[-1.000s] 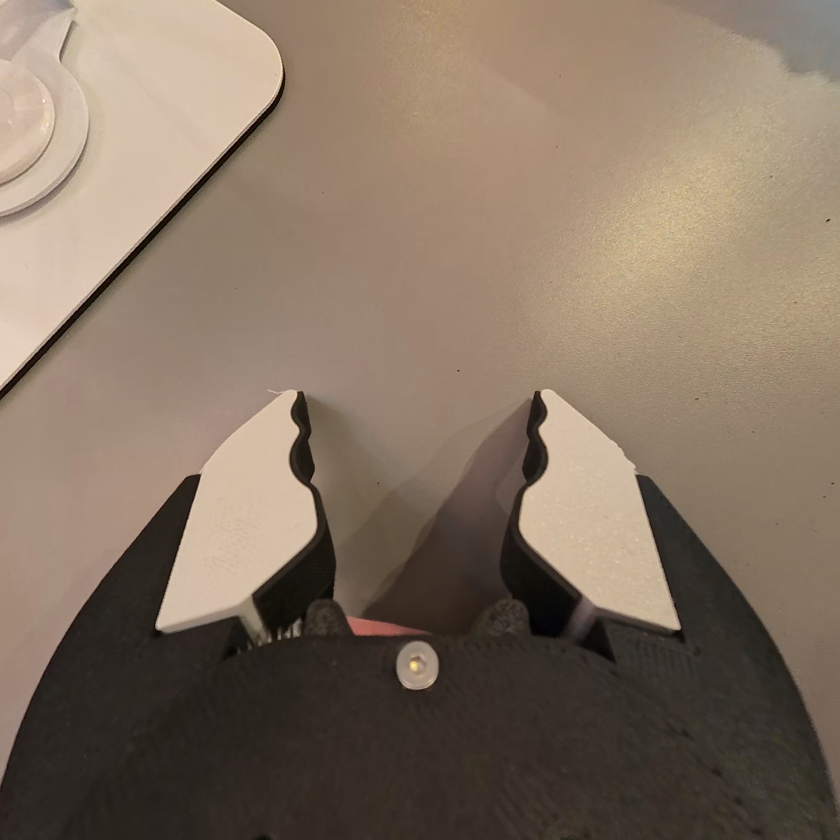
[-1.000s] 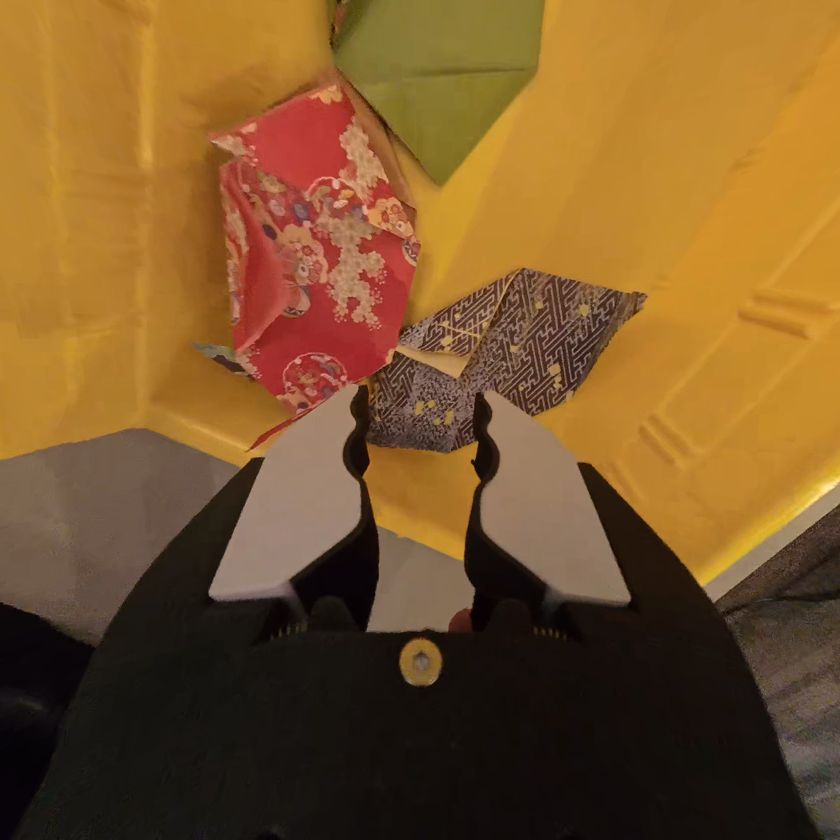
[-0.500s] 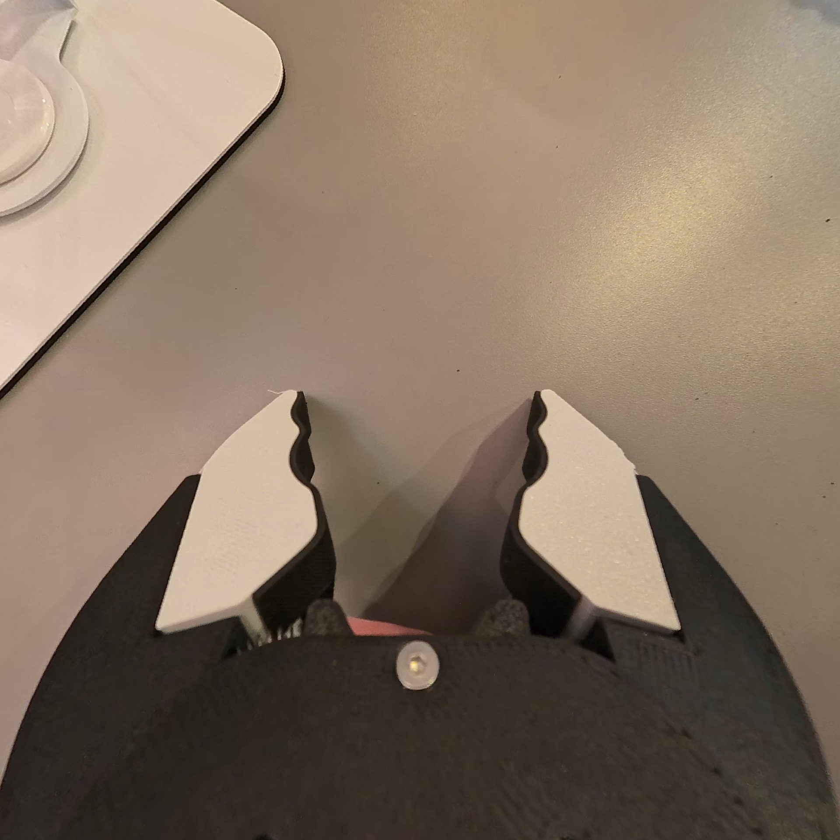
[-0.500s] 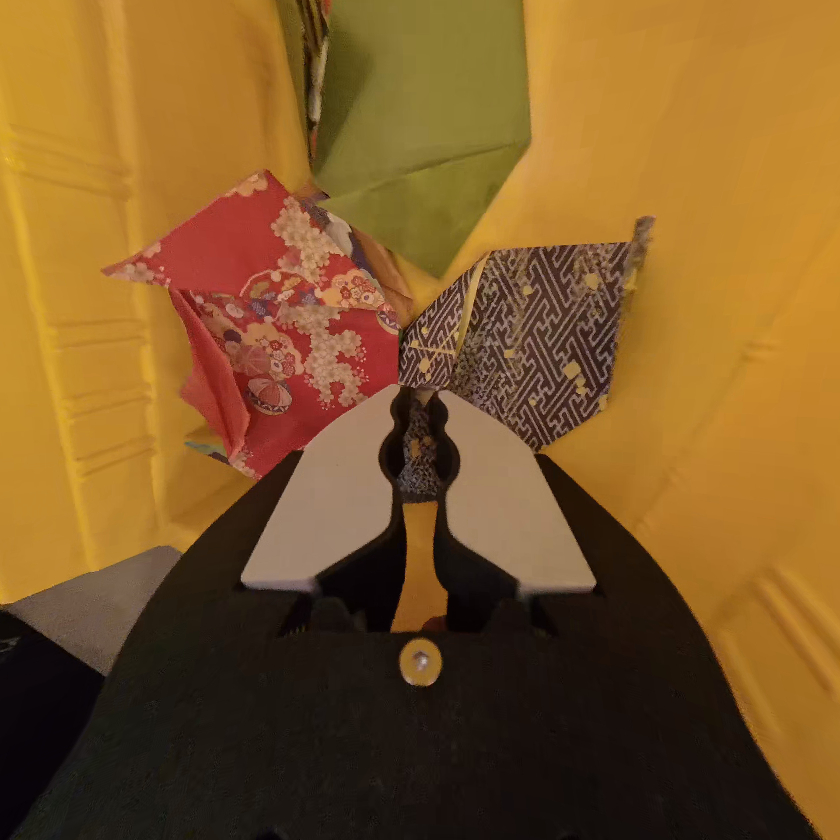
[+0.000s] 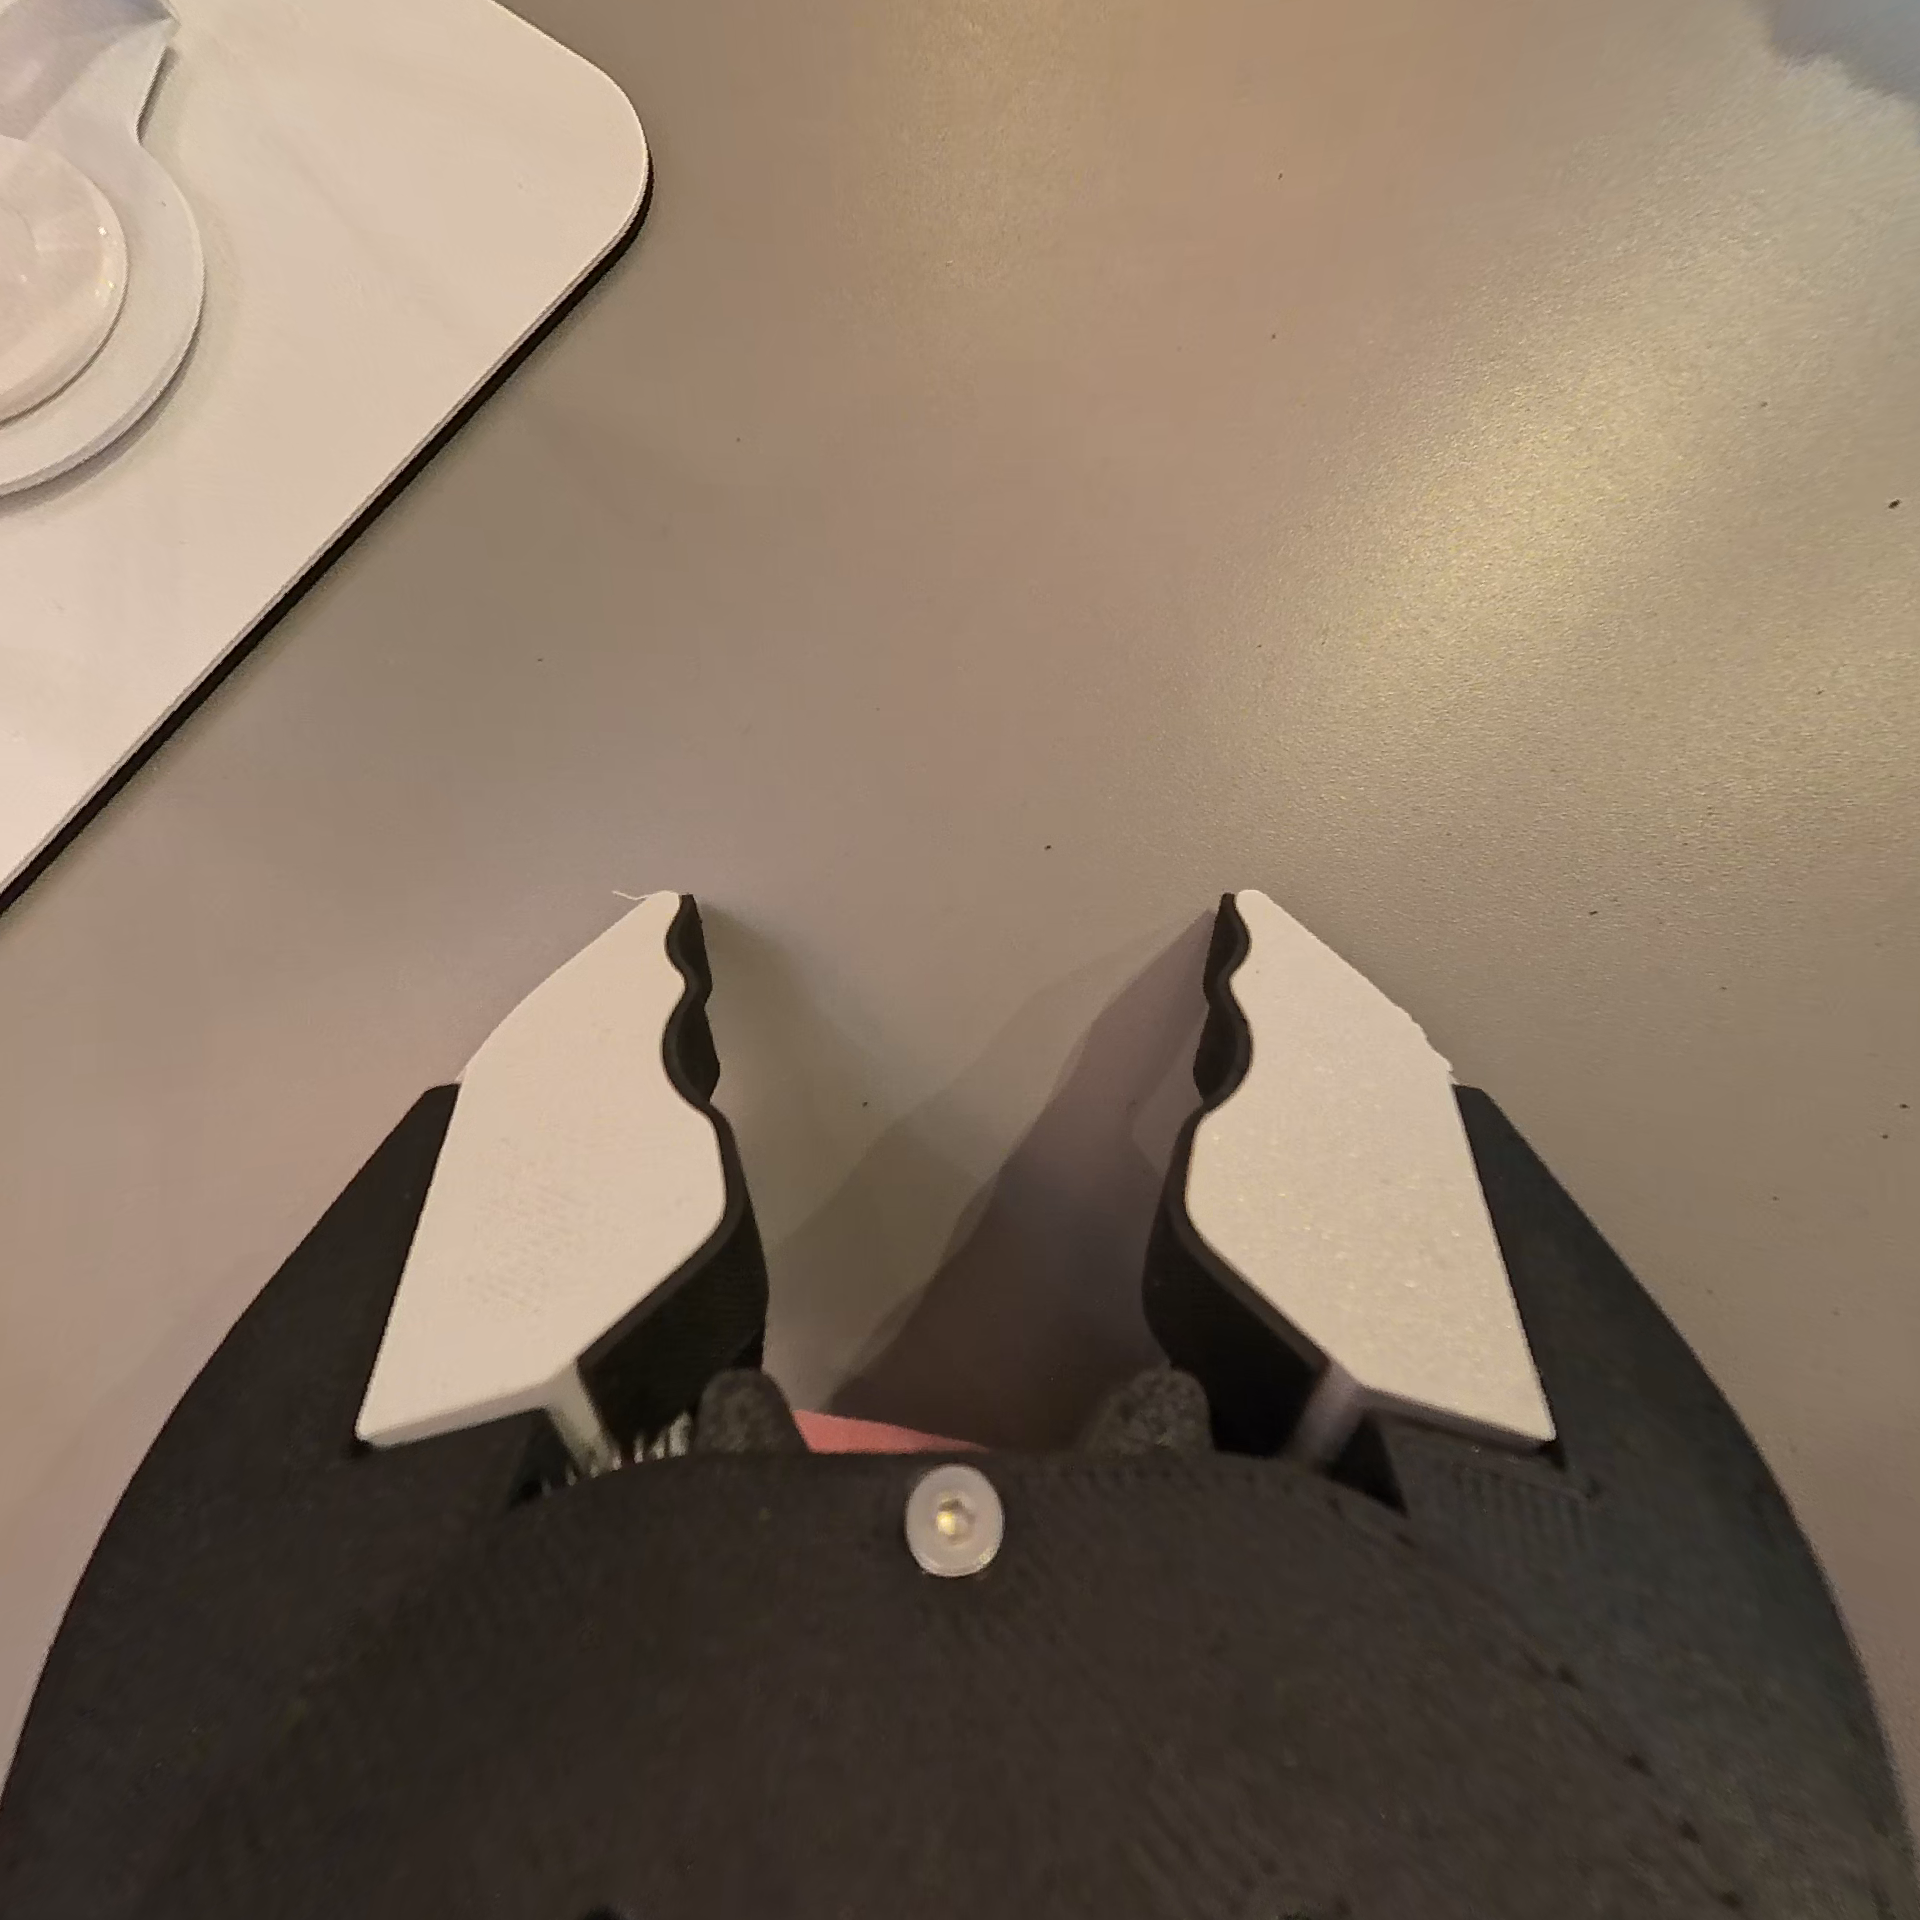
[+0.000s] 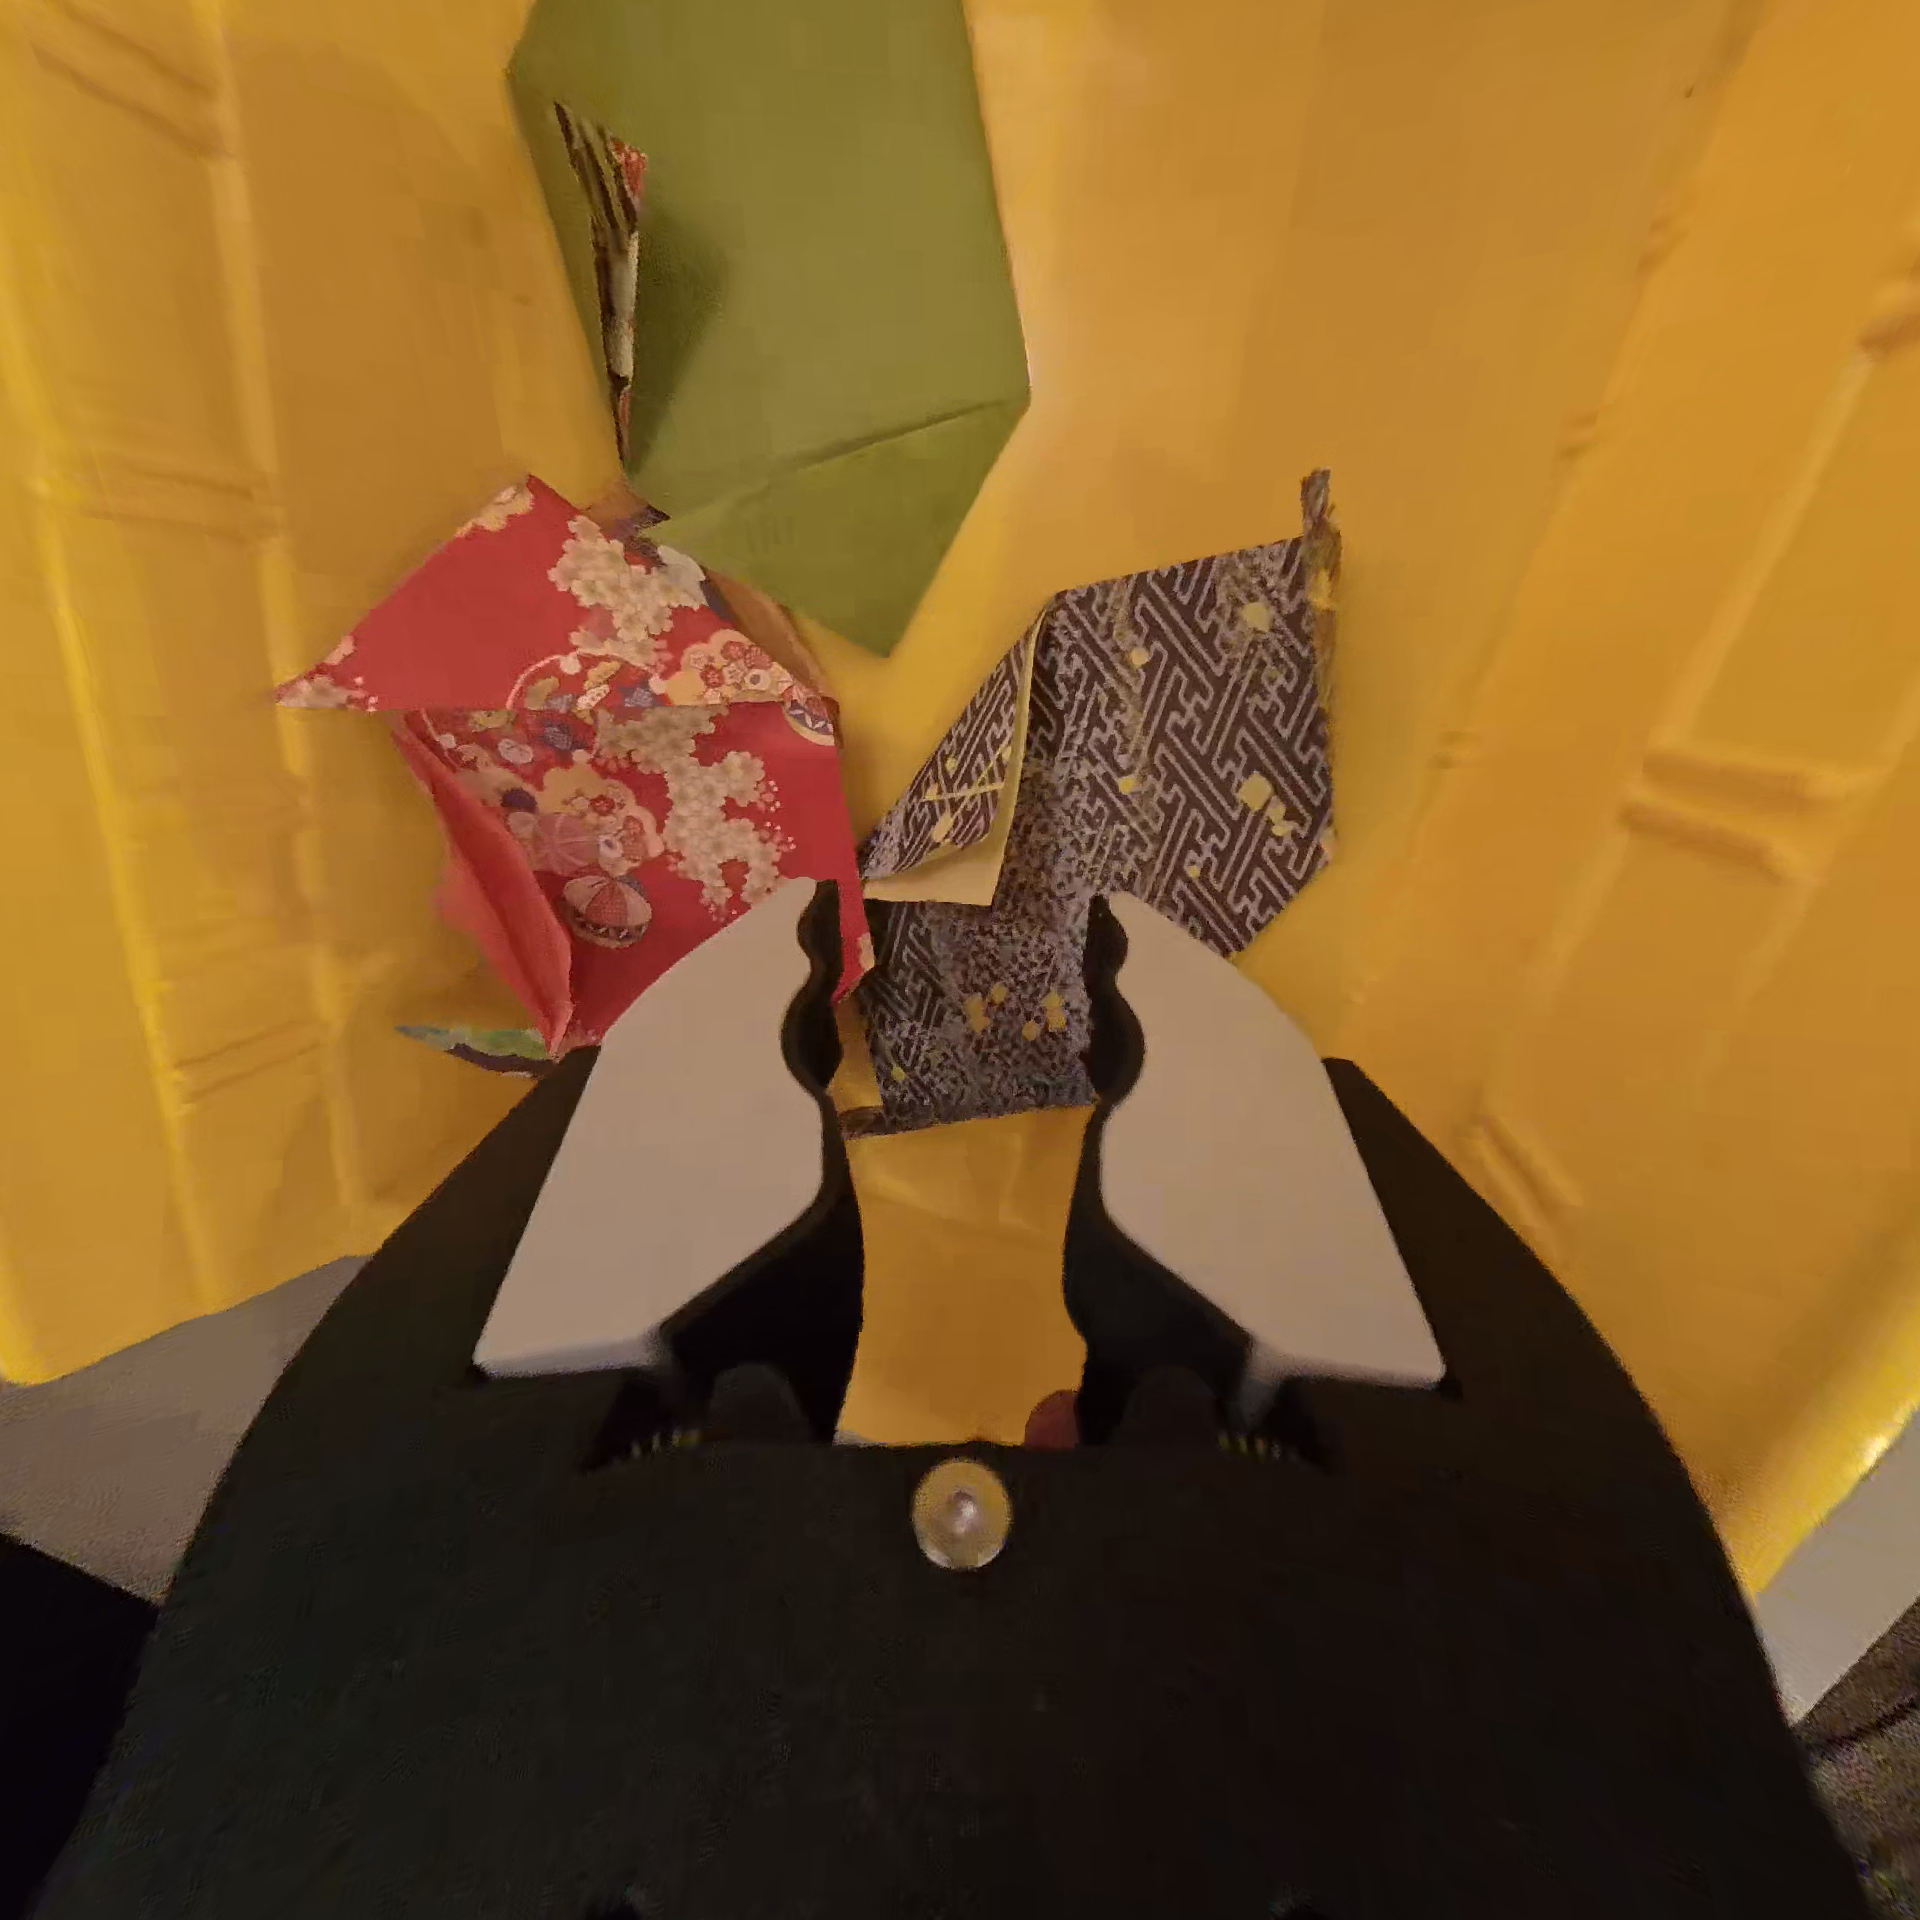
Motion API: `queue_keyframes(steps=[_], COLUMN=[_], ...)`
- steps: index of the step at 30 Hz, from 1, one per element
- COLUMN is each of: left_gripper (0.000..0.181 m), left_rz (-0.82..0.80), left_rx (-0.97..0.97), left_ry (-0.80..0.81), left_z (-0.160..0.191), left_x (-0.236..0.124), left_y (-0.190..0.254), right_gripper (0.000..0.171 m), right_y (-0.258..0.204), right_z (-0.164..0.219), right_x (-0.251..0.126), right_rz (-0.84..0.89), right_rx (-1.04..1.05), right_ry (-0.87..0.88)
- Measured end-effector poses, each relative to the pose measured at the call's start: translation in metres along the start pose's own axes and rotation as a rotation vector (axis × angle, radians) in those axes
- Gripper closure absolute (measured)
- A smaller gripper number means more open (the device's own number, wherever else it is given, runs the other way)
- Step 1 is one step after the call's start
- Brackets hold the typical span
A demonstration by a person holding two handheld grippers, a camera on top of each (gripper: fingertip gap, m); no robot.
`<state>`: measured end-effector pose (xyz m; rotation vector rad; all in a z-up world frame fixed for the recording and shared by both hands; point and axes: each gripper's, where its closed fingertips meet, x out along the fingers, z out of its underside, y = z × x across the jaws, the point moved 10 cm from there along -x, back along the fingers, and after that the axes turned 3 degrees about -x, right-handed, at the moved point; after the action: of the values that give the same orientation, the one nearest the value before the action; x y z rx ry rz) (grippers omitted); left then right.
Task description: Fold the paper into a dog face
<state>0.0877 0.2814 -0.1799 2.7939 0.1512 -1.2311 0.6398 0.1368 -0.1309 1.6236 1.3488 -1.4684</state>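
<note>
Inside a yellow bin, the right gripper hangs half-open over the folded navy patterned paper at centre frame, apparently deposited with finished pieces; the left gripper waits wide, empty, above the table.

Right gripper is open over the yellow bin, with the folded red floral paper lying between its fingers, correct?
Not quite. In the right wrist view the right gripper is open over the yellow bin, but the folded navy patterned paper lies between its fingers; the red floral paper sits left.
</note>
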Motion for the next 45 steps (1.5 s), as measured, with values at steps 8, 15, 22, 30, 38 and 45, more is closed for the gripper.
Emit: queue_keyframes(steps=[8,15,22,30,38,45], left_gripper=[0.091,0.091,0.091,0.091,0.091,0.091], left_rz=[0.0,0.0,-0.001,-0.001,-0.001,0.0], left_rx=[0.0,-0.001,-0.001,-0.001,-0.001,-0.001], left_ry=[0.0,0.0,0.0,0.0,0.0,0.0], left_z=[0.0,0.0,0.0,0.0,0.0,0.0], left_x=[0.0,0.0,0.0,0.0,0.0,0.0], left_y=[0.0,0.0,0.0,0.0,0.0,0.0], right_gripper=[0.165,0.169,0.167,0.166,0.166,0.166], right_y=[0.002,-0.007,-0.035,-0.059,-0.062,-0.054], right_z=[-0.005,-0.011,-0.008,0.001,0.001,0.008], right_x=[0.018,-0.011,-0.038,0.003,0.012,-0.024], right_rz=[-0.039,0.009,-0.248,-0.355,-0.368,-0.414], right_rx=[0.016,-0.068,-0.135,-0.12,-0.06,-0.038], right_ry=[0.086,0.15,0.094,-0.029,0.064,0.221])
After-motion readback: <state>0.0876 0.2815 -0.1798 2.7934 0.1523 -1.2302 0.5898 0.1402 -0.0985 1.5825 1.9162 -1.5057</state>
